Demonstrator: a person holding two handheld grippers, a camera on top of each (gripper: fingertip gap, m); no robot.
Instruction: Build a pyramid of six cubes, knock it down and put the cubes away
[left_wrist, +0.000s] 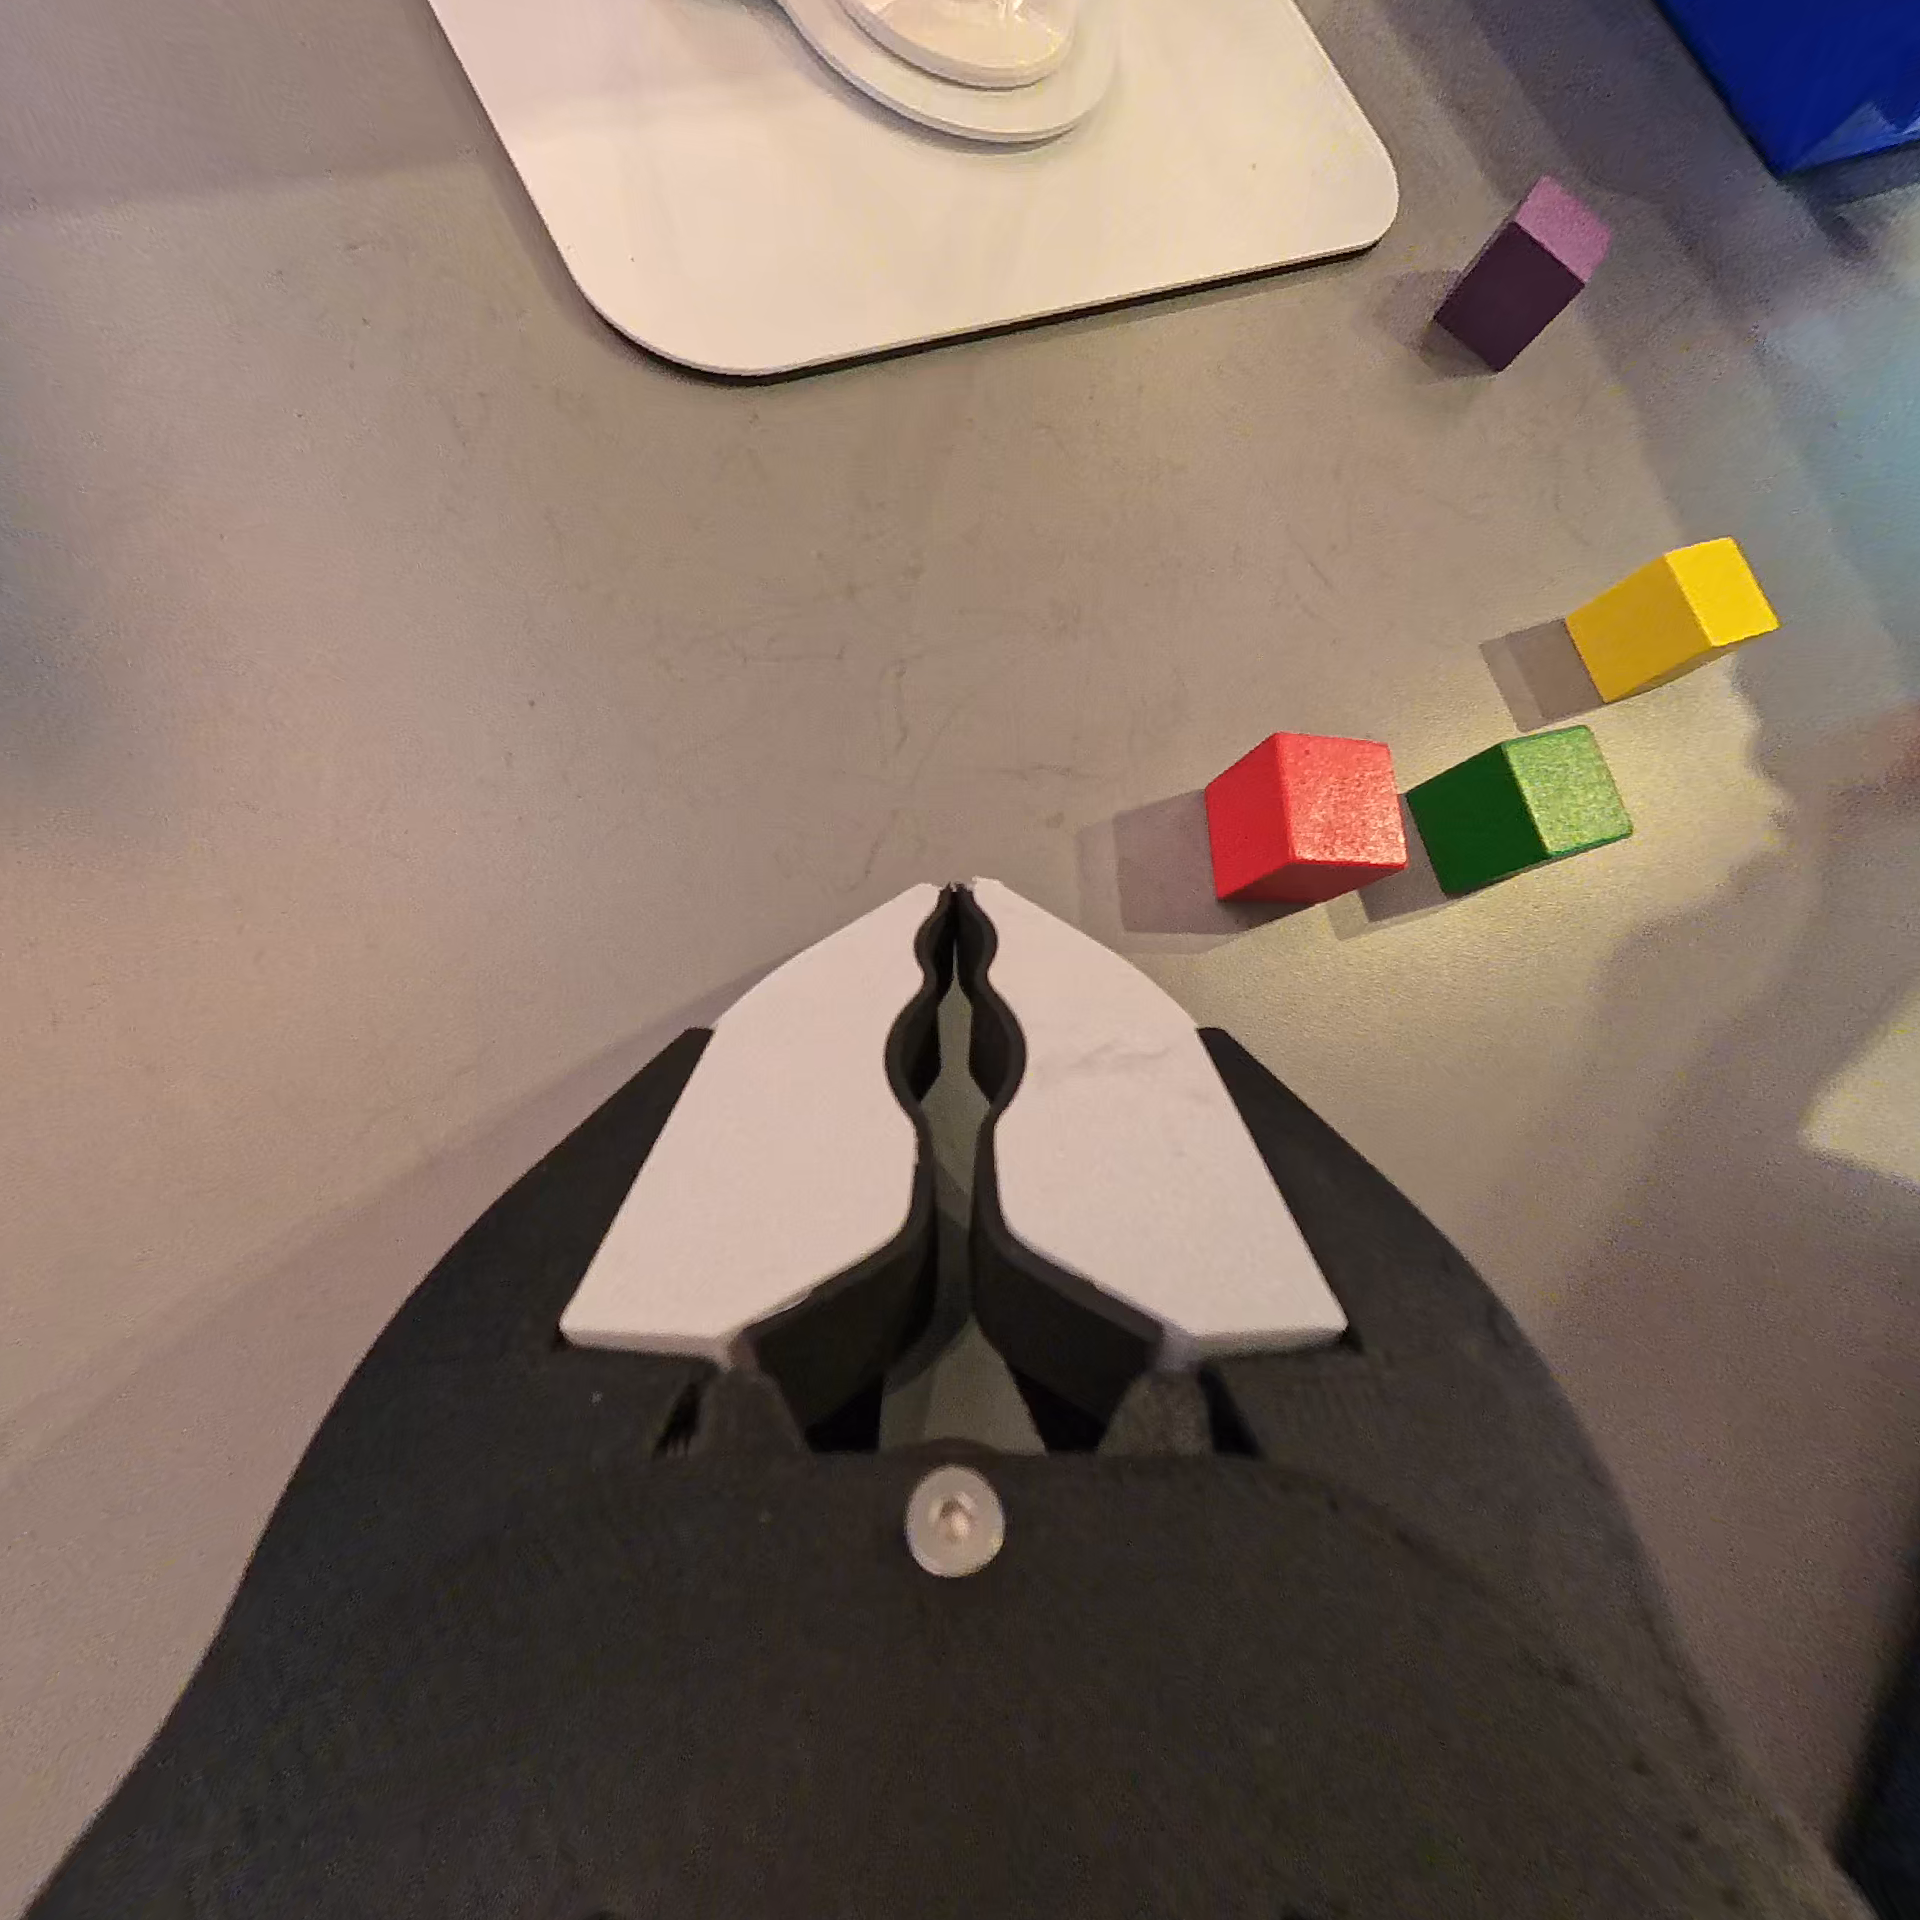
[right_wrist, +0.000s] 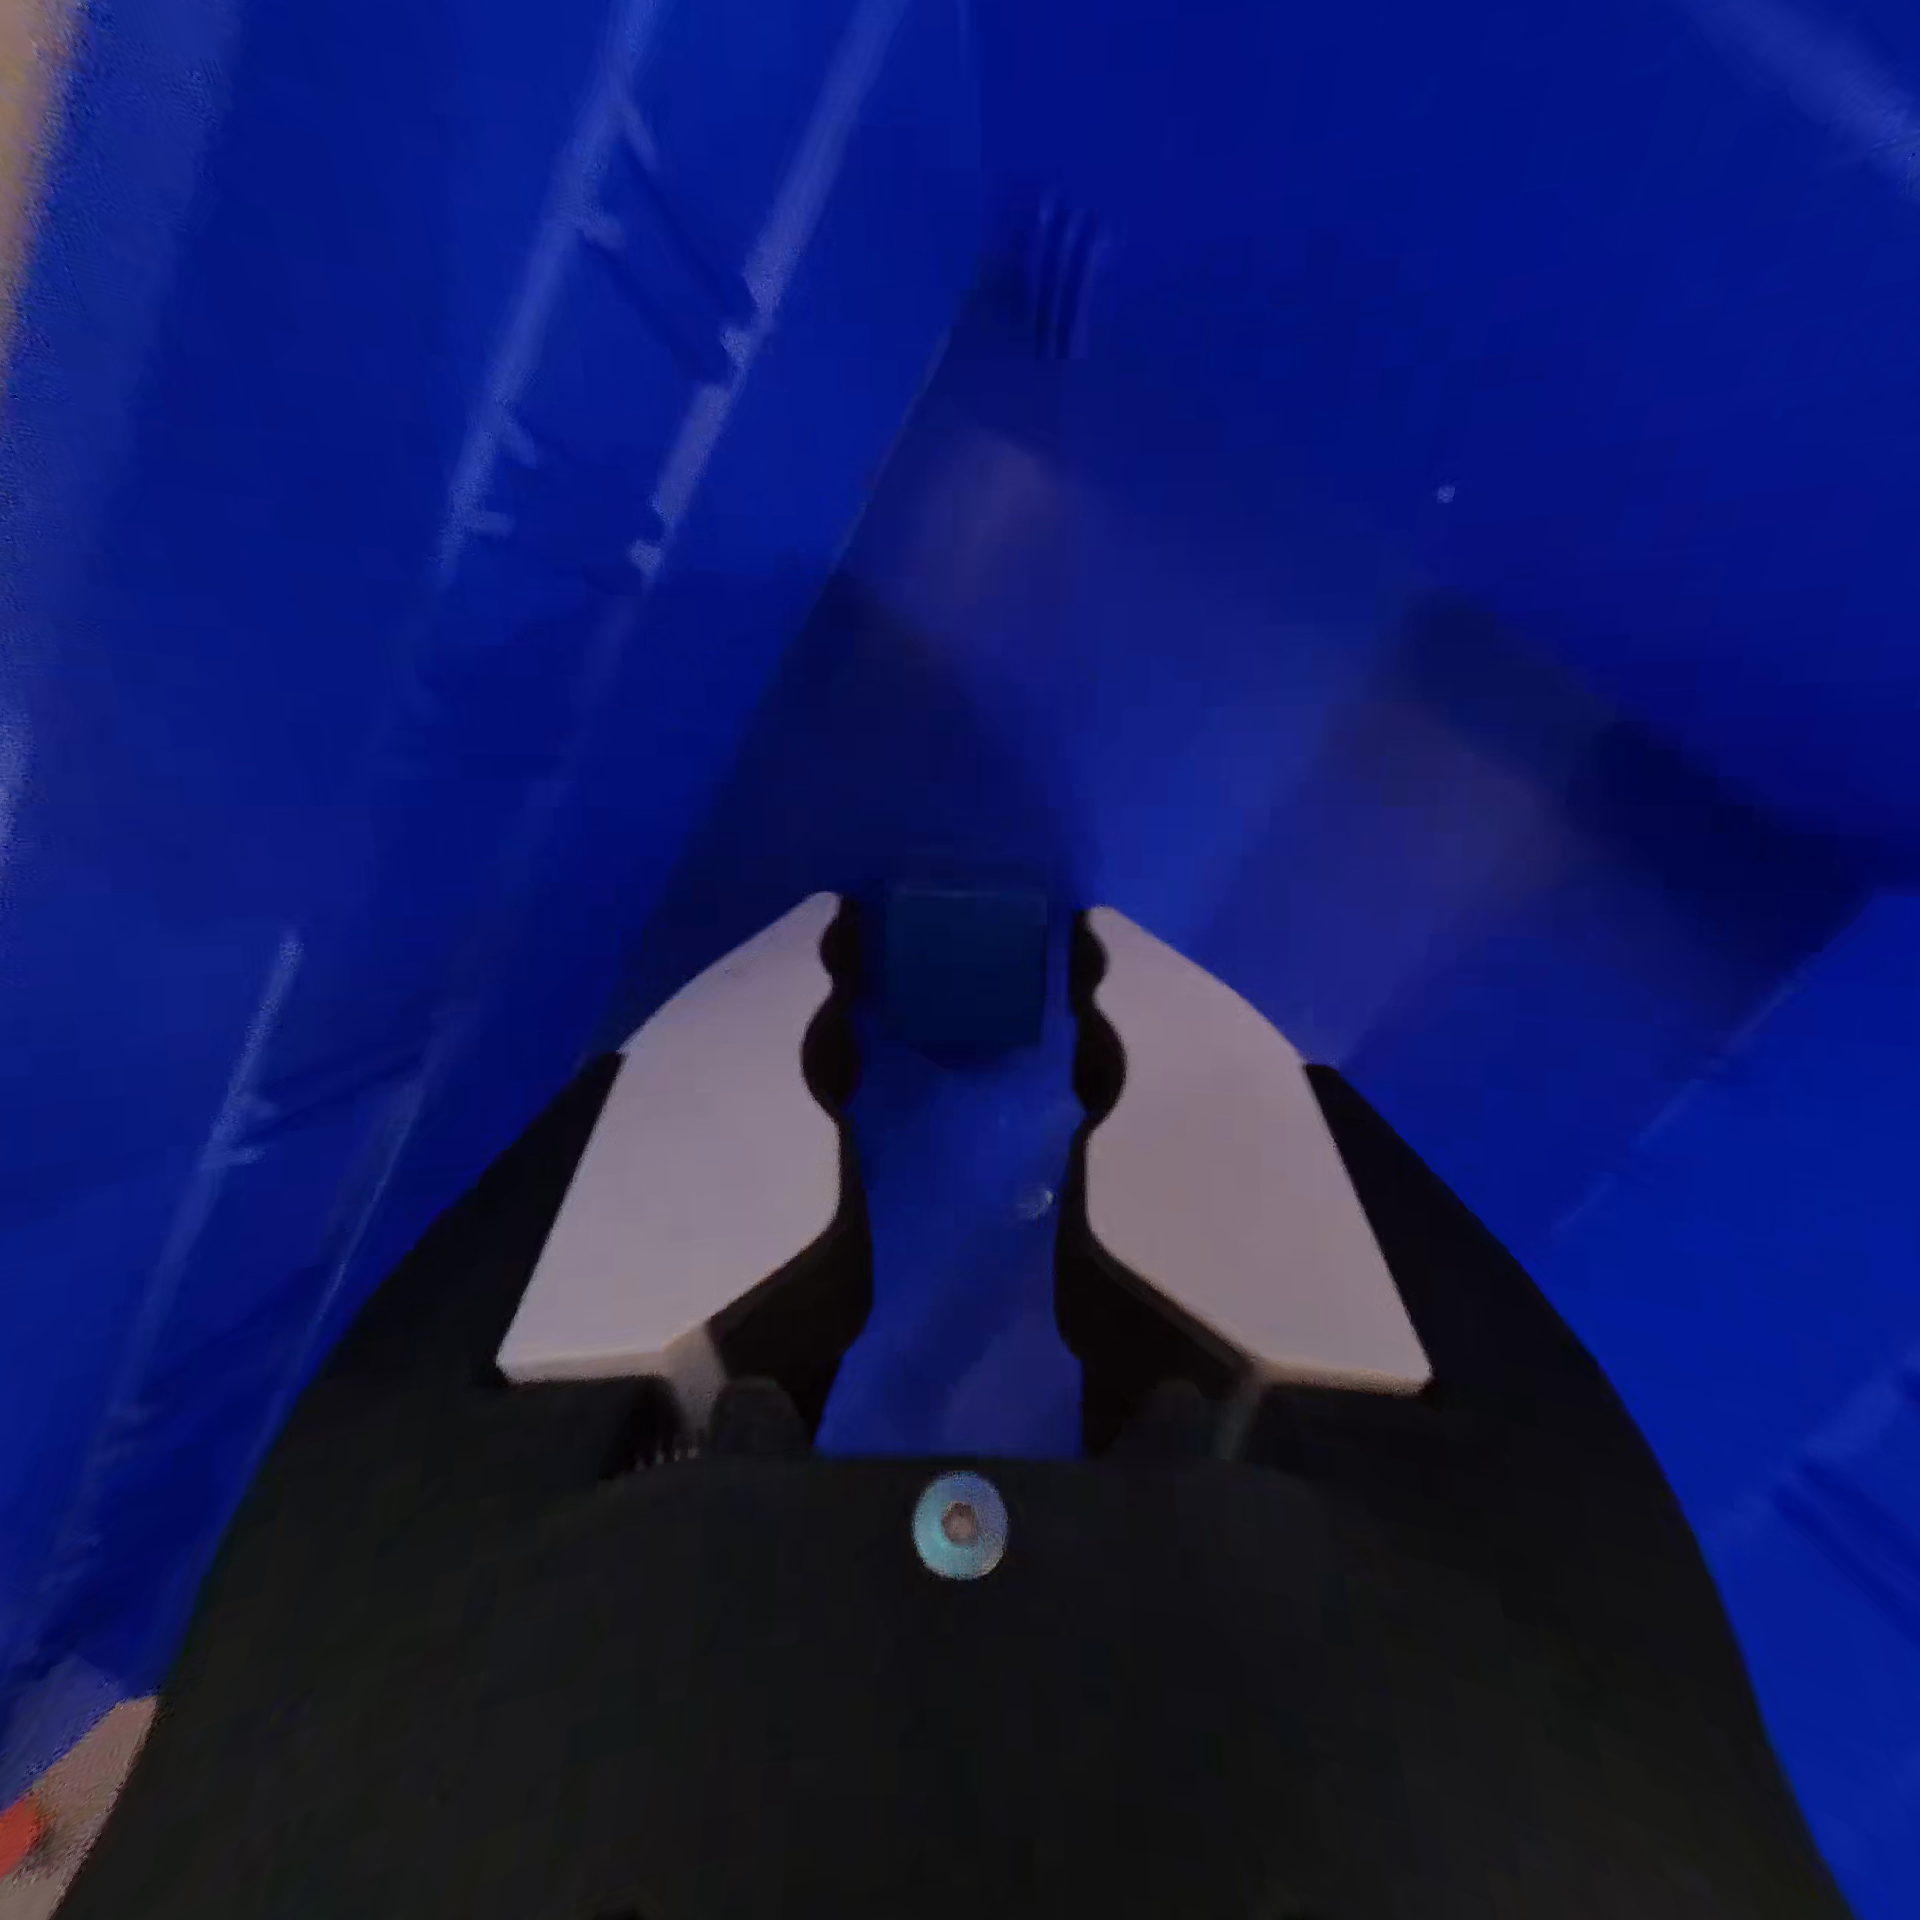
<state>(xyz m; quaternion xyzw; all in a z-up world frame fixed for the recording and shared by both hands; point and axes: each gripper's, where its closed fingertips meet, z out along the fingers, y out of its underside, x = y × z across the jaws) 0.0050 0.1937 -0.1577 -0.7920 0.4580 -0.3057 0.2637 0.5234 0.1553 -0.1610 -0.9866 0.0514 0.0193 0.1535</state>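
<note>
Meanwhile left gripper shut, bare; right gripper parted around blue cube, bin walls crowding.

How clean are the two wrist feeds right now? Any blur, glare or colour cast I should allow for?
Left wrist view: sharp in the middle, red cube and green cube crisp, hard shadows falling left; edges smear, with wide-angle stretch on the purple cube. Right wrist view: motion-blurred and dim inside the blue bin, everything tinted blue, so the dark blue cube between the right gripper's fingers barely stands out.
</note>
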